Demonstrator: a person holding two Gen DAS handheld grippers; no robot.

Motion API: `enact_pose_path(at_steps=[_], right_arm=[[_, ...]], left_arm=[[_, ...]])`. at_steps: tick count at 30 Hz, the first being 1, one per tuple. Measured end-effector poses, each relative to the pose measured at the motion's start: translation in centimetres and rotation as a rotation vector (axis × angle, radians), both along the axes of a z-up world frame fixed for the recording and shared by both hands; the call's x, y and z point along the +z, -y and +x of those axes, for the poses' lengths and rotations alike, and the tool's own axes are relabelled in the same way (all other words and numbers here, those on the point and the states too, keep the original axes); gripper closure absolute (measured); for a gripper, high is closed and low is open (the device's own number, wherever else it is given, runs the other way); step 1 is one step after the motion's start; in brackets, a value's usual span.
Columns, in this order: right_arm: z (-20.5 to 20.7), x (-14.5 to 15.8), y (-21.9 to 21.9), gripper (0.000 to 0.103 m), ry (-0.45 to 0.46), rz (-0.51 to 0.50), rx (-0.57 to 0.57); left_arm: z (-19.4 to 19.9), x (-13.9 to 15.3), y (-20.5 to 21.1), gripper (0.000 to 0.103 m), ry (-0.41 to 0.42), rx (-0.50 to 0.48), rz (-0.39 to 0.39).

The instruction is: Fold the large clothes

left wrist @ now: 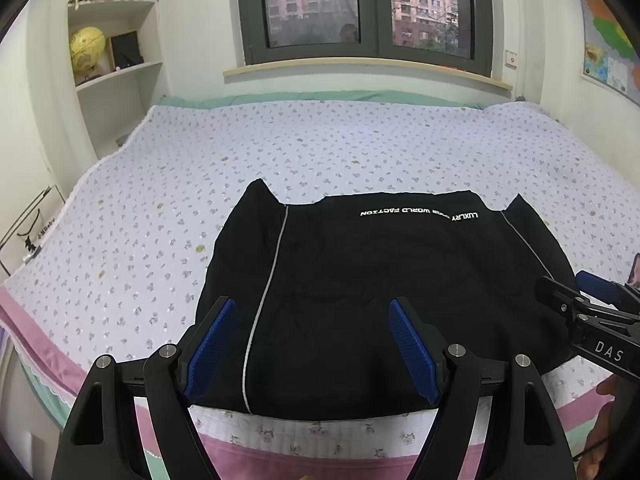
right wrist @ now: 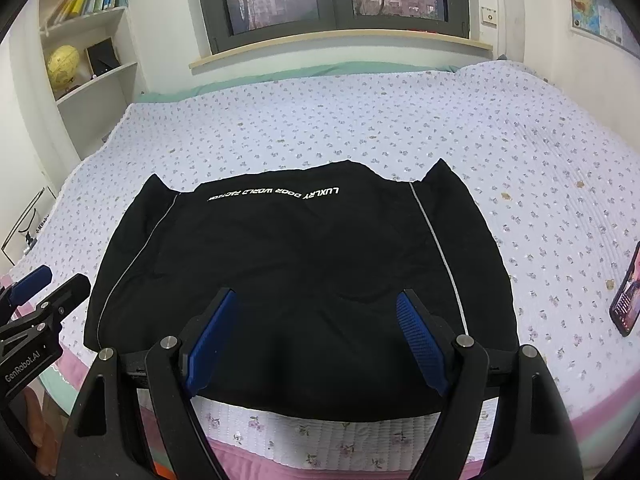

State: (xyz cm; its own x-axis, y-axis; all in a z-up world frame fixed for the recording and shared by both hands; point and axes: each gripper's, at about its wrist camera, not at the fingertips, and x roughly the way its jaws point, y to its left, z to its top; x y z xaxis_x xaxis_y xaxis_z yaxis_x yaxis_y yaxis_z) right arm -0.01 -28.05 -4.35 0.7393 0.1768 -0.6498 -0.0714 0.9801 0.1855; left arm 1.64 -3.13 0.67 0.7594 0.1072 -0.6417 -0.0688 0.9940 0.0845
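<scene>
A black garment [left wrist: 360,288] with white lettering and thin grey side stripes lies folded flat on the bed, near its front edge; it also shows in the right wrist view [right wrist: 296,272]. My left gripper [left wrist: 312,308] is open and empty, held above the garment's near left part. My right gripper [right wrist: 316,300] is open and empty above the garment's near middle. The right gripper shows at the right edge of the left wrist view [left wrist: 576,292]. The left gripper shows at the left edge of the right wrist view [right wrist: 52,280].
The bed [left wrist: 320,140] has a white floral quilt with a pink edge [left wrist: 280,452]. A phone [right wrist: 628,300] lies on the quilt to the right of the garment. A bookshelf with a yellow globe [left wrist: 86,46] stands at the far left. A window [left wrist: 360,4] is behind the bed.
</scene>
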Motion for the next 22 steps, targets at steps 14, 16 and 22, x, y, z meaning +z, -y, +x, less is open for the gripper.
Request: enact_pose_path(at_steps=[14, 16, 22], right_arm=[[0.33, -0.58, 0.68, 0.020, -0.017, 0.019, -0.011], [0.30, -0.56, 0.64, 0.020, -0.016, 0.016, -0.011], [0.30, -0.52, 0.59, 0.020, -0.011, 0.005, -0.005]], left_arm=[[0.00, -0.12, 0.02, 0.023, 0.004, 0.014, 0.021], [-0.10, -0.07, 0.18, 0.024, 0.016, 0.011, 0.030], [-0.09, -0.11, -0.05, 0.024, 0.028, 0.022, 0.037]])
